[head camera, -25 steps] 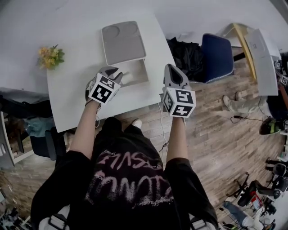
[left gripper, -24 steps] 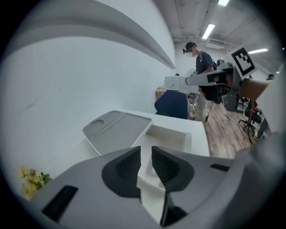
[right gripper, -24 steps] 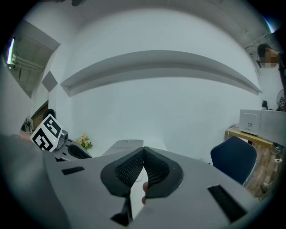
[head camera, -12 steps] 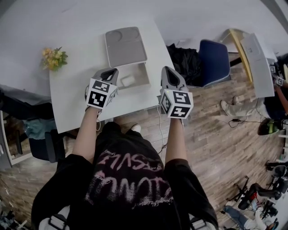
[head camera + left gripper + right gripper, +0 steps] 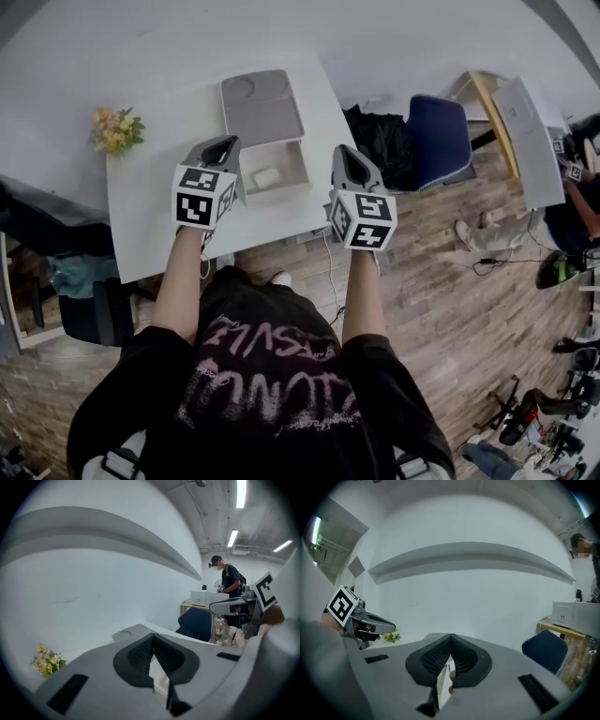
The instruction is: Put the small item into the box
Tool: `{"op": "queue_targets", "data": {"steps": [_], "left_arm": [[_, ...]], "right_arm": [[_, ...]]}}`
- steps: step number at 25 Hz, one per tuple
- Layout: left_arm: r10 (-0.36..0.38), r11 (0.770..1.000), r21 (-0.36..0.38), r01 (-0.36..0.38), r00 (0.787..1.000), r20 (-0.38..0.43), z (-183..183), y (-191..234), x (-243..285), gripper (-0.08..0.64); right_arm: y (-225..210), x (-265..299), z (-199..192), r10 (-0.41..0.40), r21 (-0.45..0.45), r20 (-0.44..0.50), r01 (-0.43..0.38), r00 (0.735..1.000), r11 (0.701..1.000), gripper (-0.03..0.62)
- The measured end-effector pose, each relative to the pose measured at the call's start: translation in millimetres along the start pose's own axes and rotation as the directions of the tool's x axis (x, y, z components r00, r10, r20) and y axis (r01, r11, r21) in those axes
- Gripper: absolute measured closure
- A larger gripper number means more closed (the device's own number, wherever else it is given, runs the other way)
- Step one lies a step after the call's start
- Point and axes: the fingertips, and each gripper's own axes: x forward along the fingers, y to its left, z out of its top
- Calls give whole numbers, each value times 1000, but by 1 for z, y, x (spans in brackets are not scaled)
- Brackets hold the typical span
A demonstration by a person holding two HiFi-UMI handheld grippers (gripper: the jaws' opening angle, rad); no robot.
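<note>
An open grey box (image 5: 298,167) sits on the white table (image 5: 141,225), its lid (image 5: 261,108) folded back away from me. A small pale item (image 5: 267,176) lies inside the box. My left gripper (image 5: 218,147) hovers just left of the box, jaws shut and empty; its own view shows the pads meeting (image 5: 153,637) above the lid (image 5: 125,632). My right gripper (image 5: 348,156) hangs right of the box over the table's edge. Its jaws also meet at the tips (image 5: 450,639) with nothing between them.
Yellow flowers (image 5: 116,128) lie at the table's far left. A blue chair (image 5: 442,131) with dark clothing (image 5: 380,122) stands right of the table on the wood floor. A person (image 5: 229,581) stands by a far bench with a white device.
My left gripper has drawn back from the box opening to its left side, and its jaws have shut. The small item now rests in the box. The right gripper barely shifted.
</note>
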Motion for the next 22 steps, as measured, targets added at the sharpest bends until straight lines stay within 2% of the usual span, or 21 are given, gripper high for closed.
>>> {"op": "queue_targets", "data": {"steps": [6,15,19,22], "left_arm": [[43,999,-9,-42,994,102,34,7,-21,557],[66,998,1,-67,985,159,59,15,-34,557],[62,998,-31,-57,977,205,72,19,-40,557],[68,998,-11,-68,971,227,80,21,-44,557]], "right_arm": [[-5,-6,11,-23,8,18,23,1000,1000,583],[0,-7,26,-18,-9,45,19,999,1000,583],[1,-7,32,-24,-19,54,25,998,1000,583],[0,-7,35,-27,-23,57,28,998,999,583]]}}
